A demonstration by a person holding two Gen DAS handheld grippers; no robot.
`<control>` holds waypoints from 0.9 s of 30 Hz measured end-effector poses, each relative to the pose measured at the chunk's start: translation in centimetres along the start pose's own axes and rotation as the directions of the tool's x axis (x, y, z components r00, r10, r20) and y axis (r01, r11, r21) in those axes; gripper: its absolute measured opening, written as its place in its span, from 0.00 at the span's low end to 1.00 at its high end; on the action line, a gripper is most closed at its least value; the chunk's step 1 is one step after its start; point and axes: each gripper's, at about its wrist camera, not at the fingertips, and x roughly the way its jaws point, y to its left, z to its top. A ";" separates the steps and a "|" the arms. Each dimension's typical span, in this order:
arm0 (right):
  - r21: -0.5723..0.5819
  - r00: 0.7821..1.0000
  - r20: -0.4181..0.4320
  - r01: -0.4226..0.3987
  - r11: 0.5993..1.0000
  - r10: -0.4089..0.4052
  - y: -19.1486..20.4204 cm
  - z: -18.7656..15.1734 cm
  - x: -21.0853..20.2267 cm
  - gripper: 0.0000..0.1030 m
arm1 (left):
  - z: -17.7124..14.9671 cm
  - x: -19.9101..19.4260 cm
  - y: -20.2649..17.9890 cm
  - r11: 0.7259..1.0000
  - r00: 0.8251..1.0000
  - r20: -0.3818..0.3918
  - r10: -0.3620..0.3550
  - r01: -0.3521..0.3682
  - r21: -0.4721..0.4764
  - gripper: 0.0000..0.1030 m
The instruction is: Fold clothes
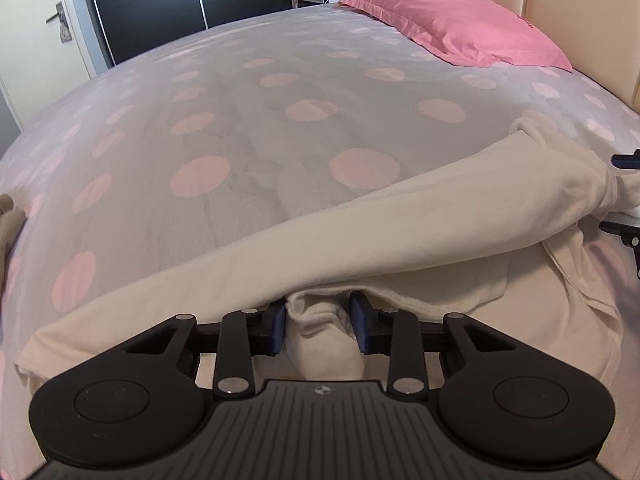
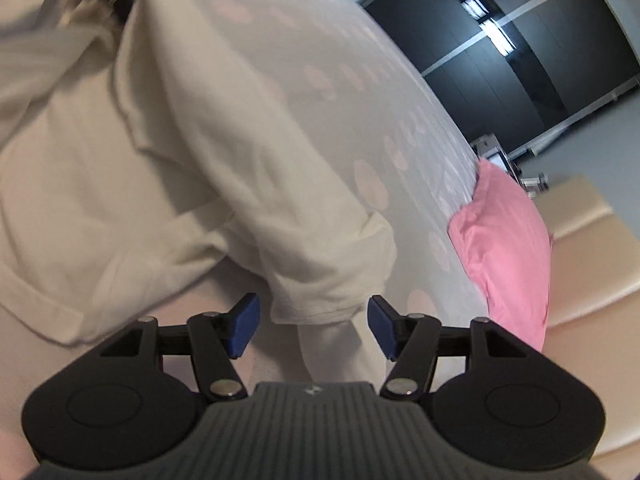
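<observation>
One cream garment (image 1: 360,232) lay rumpled across the near edge of the dotted bedspread (image 1: 248,128). One pink pillow (image 1: 452,28) sat near the headboard. Left gripper (image 1: 322,330): pads clamped on a bunched fold. Right gripper (image 2: 314,326): jaws apart, a hemmed edge between them, ungripped. Right view blurred; garment's type unclear.
</observation>
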 end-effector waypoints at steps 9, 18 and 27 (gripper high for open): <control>0.158 0.999 0.012 -0.035 0.987 0.034 -3.3 2.9 -0.4 0.24 | 0.6 -3.2 1.0 0.999 0.997 0.082 -0.016 0.019 -0.036 0.08; 0.463 0.985 0.132 -0.158 0.872 0.108 -8.2 4.2 -5.7 0.16 | 1.2 -11.7 4.4 0.996 0.966 0.258 0.004 0.017 -0.083 0.05; 0.530 0.895 0.300 -0.444 0.723 0.330 -8.3 4.5 -9.7 0.26 | 0.3 -15.0 10.6 0.984 0.966 0.232 0.113 -0.077 -0.159 0.05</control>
